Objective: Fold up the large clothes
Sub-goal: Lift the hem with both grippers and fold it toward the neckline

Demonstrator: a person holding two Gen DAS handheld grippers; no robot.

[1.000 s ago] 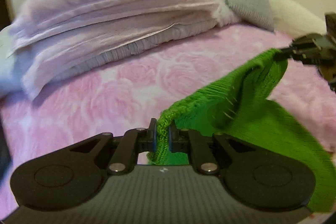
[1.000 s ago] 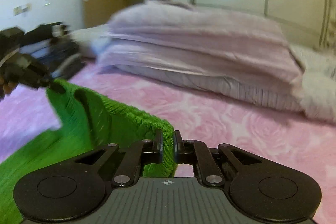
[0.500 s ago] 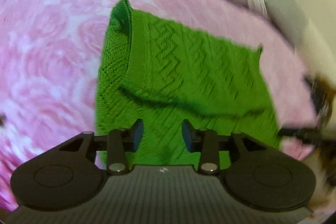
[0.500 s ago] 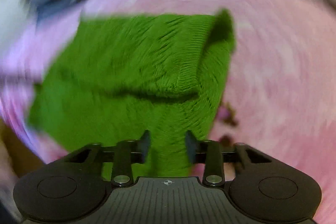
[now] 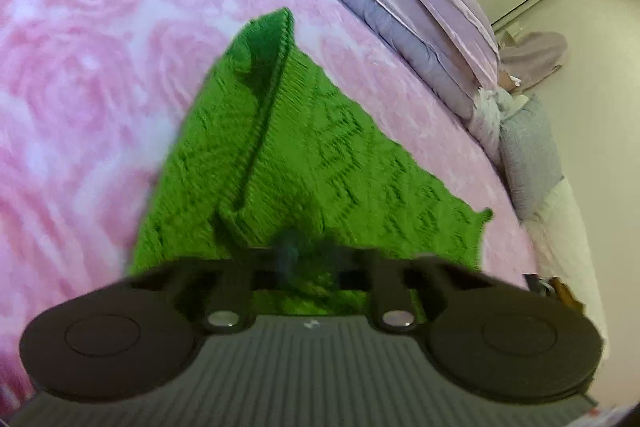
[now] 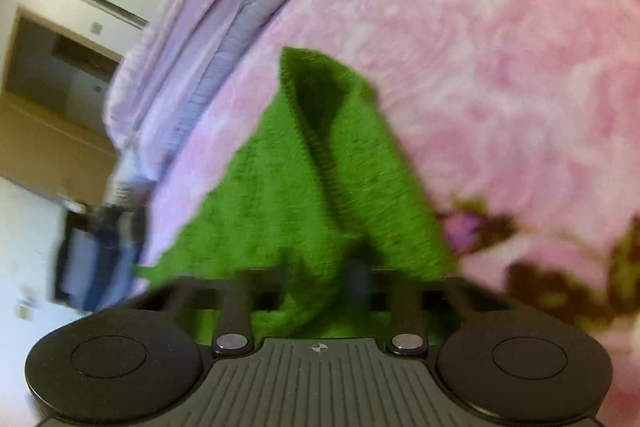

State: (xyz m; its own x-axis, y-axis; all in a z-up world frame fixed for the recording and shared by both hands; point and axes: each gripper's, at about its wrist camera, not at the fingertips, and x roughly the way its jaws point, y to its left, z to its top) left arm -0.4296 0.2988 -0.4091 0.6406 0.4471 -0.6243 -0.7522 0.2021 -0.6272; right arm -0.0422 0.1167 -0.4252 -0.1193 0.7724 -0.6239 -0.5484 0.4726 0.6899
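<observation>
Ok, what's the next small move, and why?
Probably lift both slightly to test the hold. The sweater lies folded on the bed; the jaws of the right gripper have just been closing with its fabric between them, the left gripper is shut at its near edge, and blur hides any grip.

The sweater (image 5: 320,163) lies folded on the bed (image 5: 80,67), directly ahead of both my tongs. Beyond the sweater, along the far edge of the bed, sits the stack of bedding (image 5: 400,7). A pillow (image 5: 528,159) rests at the end of that stack, to the right of the sweater in my left view.
</observation>
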